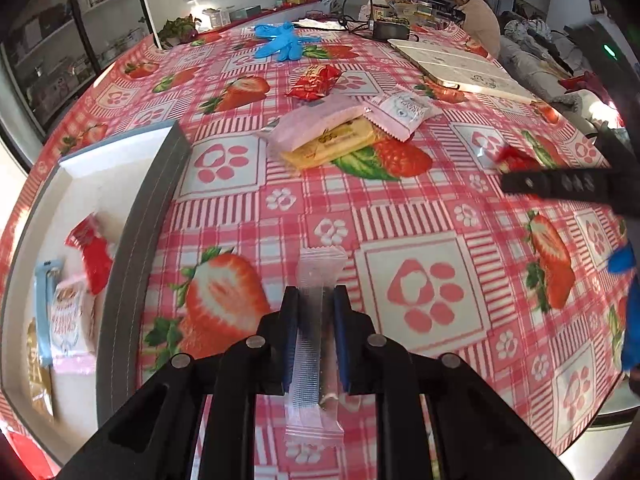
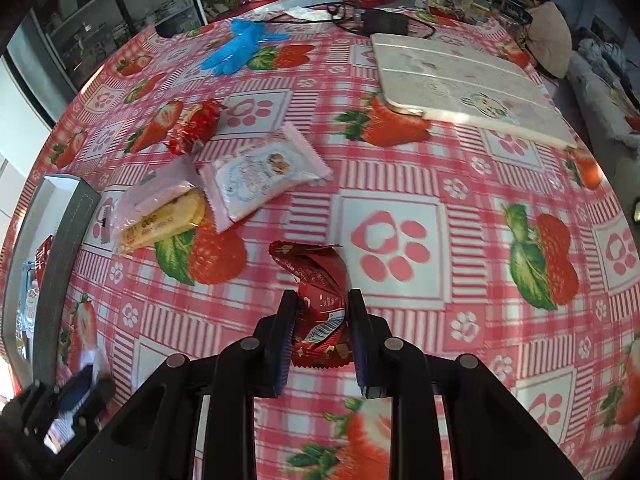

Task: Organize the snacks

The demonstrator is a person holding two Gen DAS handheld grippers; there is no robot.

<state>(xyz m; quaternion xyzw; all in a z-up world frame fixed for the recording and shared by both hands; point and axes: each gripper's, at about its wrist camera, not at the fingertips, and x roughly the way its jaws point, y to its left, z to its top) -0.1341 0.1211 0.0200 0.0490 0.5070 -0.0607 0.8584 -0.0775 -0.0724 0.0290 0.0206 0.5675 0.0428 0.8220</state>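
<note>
My left gripper (image 1: 316, 296) is shut on a long clear snack stick (image 1: 316, 320) and holds it above the strawberry tablecloth. A grey box (image 1: 132, 240) at the left holds several snack packets (image 1: 94, 256). My right gripper (image 2: 322, 300) is shut on a crumpled red snack packet (image 2: 316, 280); it also shows at the right edge of the left wrist view (image 1: 516, 160). On the table lie a pink packet (image 2: 156, 196) over a yellow one (image 2: 168, 220), a white and pink packet (image 2: 260, 176) and a red packet (image 2: 196, 124).
Blue gloves (image 2: 236, 46) lie at the far side of the table. A white board (image 2: 460, 84) lies at the far right, with a black adapter and cable (image 2: 384, 22) behind it. A person (image 2: 548, 36) sits beyond the table.
</note>
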